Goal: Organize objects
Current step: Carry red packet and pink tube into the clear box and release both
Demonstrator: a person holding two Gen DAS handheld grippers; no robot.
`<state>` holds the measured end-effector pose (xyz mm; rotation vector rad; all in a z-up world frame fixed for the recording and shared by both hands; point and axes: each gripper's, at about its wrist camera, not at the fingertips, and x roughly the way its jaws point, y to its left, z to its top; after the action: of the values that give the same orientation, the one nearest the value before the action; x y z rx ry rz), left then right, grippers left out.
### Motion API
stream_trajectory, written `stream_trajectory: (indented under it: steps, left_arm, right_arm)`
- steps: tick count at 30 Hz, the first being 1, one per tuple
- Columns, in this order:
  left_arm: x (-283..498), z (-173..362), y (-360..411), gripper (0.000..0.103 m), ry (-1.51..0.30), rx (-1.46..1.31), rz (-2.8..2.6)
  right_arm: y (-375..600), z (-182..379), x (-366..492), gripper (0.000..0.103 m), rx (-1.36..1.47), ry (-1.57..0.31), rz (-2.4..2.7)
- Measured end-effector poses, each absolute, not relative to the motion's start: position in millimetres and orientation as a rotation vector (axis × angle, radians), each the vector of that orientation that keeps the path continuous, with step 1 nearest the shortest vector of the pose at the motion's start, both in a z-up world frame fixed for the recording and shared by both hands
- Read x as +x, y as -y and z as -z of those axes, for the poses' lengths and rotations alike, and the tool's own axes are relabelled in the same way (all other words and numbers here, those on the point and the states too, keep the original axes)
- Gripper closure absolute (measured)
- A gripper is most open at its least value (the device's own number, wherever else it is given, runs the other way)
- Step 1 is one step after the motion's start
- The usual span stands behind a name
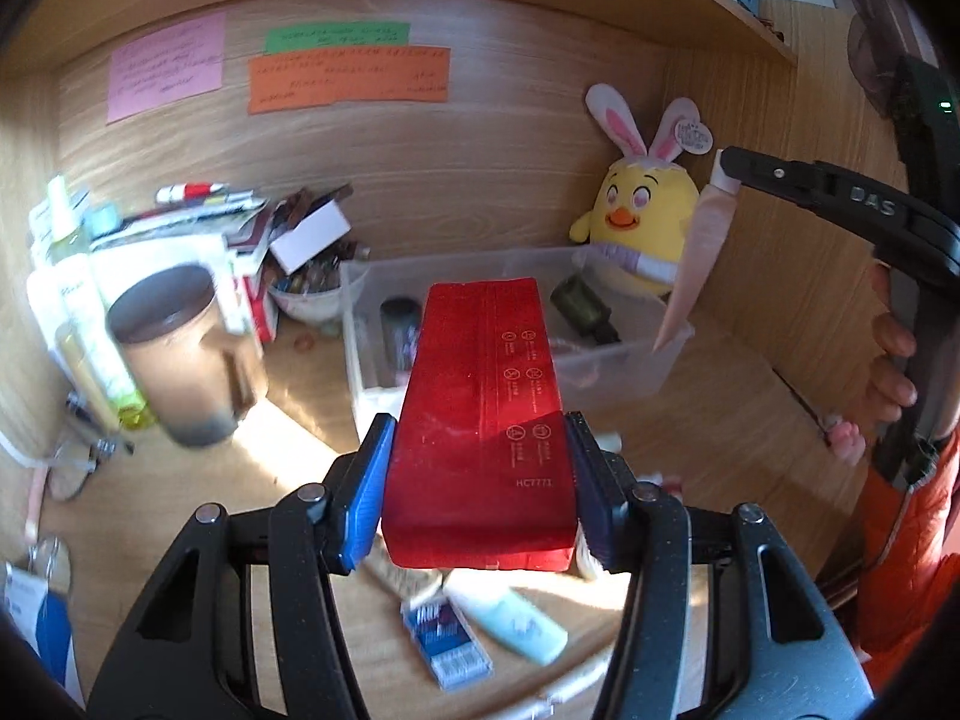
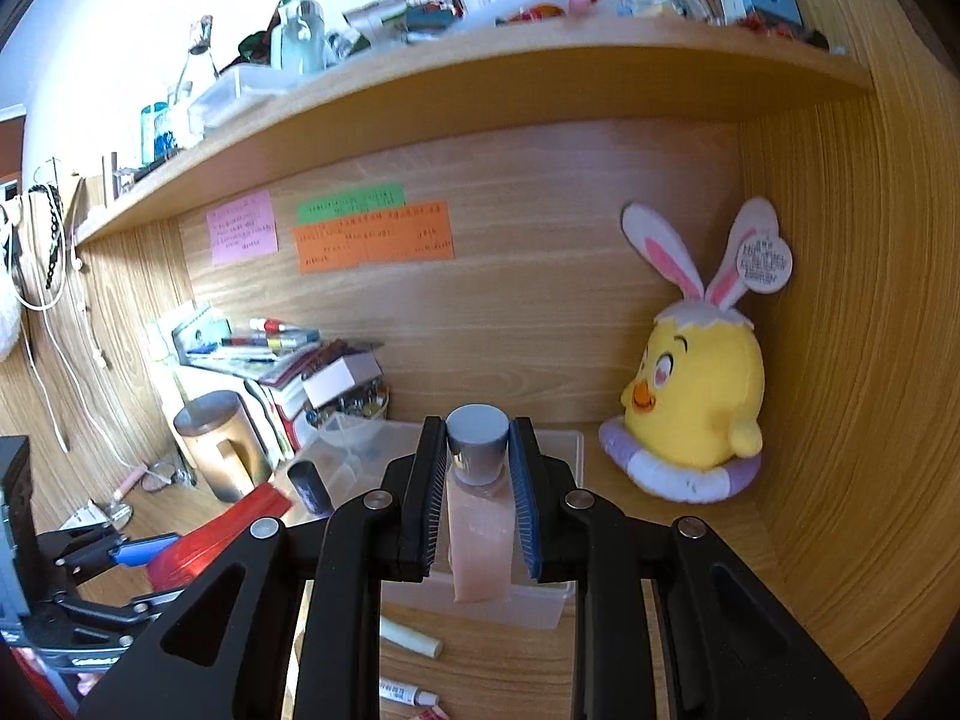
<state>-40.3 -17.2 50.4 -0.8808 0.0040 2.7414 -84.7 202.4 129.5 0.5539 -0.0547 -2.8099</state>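
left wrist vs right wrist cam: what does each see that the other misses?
Left wrist only: the blue-and-white packet and pale green tube on the desk under the left gripper.
Right wrist only: the cluttered top shelf and the grey cap of the pink bottle.
Both: red box, clear bin, chick plush, sticky notes.

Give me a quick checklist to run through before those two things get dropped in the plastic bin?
1. Left gripper firmly clamps red box: ok.
2. Right gripper firmly clamps pink tube: ok.
3. Bin open on top: ok.
4. Free room inside the bin beside the dark bottle and can: cannot tell.
5. Plush chick stays outside the bin: ok.
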Motion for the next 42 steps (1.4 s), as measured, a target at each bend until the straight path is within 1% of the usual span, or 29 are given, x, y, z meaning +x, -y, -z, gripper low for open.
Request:
stream_trajectory:
  steps: [10,24,31,40,42]
  left_arm:
    - [-108,-56,-5,0.049,0.004,-0.923,-2.683]
    - [-177,-34,-25,0.049,0.008,-1.098,-2.582]
    - [-186,-24,-24,0.049,0.001,-1.142,-2.566]
    - [-160,-43,-24,0.046,-0.061,-1.042,-2.588]
    - [-152,-47,-23,0.043,-0.072,-1.016,-2.599]
  right_arm:
    - [-202,-138,-103,0.084,0.528,0.029,2.847]
    - [-180,-94,-154,0.084,0.787,-0.24,2.821]
    - [-162,-78,-173,0.084,0.857,-0.311,2.768]
    - [-149,-65,-192,0.084,0.949,-0.236,2.662]
    - [-149,-61,-197,0.078,0.988,-0.209,2.624]
